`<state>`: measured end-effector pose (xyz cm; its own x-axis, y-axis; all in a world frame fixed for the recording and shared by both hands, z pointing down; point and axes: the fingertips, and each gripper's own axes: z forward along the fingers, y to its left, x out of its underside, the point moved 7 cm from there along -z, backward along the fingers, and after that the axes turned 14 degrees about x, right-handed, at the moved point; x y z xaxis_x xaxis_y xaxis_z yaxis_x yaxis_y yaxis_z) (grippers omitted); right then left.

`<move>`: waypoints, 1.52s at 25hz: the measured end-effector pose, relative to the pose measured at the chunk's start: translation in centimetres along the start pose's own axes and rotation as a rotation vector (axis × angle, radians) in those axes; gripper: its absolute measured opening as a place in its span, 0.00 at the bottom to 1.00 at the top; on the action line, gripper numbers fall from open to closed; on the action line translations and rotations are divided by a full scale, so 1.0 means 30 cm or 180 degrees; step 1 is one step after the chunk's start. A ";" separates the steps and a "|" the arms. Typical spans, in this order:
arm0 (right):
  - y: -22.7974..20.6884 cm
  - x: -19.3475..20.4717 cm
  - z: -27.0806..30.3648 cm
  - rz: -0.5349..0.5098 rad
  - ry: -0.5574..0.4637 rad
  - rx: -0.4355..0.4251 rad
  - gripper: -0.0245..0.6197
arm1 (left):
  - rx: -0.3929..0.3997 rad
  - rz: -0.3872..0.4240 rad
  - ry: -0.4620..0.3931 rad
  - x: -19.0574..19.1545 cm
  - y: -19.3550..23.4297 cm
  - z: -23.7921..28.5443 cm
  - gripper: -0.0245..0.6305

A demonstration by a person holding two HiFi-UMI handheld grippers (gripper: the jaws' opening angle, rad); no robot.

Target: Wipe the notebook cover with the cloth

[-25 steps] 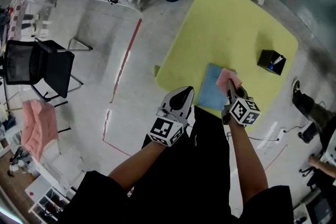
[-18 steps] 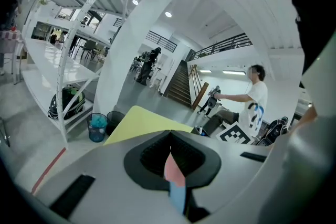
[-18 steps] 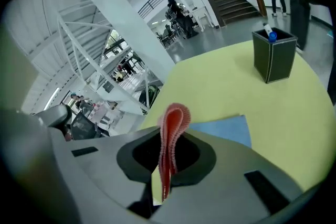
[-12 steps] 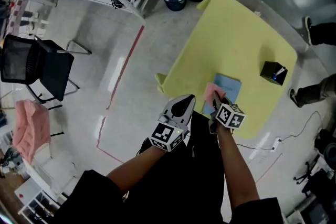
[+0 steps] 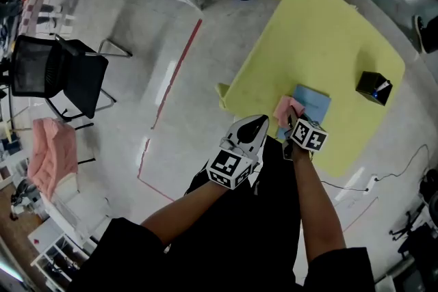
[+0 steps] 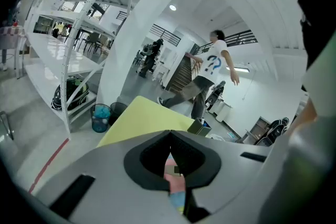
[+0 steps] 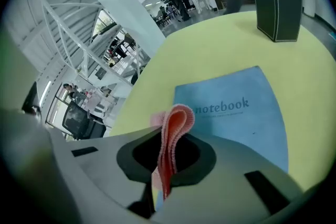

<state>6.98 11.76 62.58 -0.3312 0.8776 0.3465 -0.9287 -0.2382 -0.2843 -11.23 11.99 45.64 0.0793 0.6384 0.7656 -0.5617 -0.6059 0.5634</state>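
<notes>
Right now my right tongs (image 7: pixel 164 140) are clamped on the folded pink cloth (image 7: pixel 177 119), which sticks up between the jaws at the near left corner of the blue notebook (image 7: pixel 237 115) lying by the near edge of the yellow tabletop (image 5: pixel 321 31). My left tongs (image 6: pixel 170 136) are closed on nothing, held at that same edge just beside the right ones. 1 black box (image 5: pixel 374 87) stands near the tabletop's right edge, well apart from the notebook.

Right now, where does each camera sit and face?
Head view: on the head, steeply down at the yellow table; both forearms show.
Left gripper view: on the left hand-held gripper, shut, facing across the table.
Right gripper view: on the right hand-held gripper, shut on the cloth, facing the notebook.
Shared by head and right views: cloth, notebook.
</notes>
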 end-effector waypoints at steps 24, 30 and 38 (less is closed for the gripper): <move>-0.097 0.003 -0.010 -0.0192 0.0067 -0.0090 0.09 | -0.0199 0.0013 0.0071 0.036 -0.090 0.068 0.05; -0.117 0.005 -0.025 -0.0326 0.0007 -0.0009 0.09 | -0.0164 0.0051 0.0094 0.056 -0.135 0.087 0.05; -0.151 0.005 -0.035 -0.0325 0.0004 0.0002 0.09 | -0.0141 0.0095 0.0135 0.063 -0.147 0.112 0.05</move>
<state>11.31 13.39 62.99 -0.2345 0.8980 0.3724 -0.9577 -0.1477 -0.2469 -5.84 14.28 45.66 0.0275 0.6405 0.7675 -0.5993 -0.6040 0.5254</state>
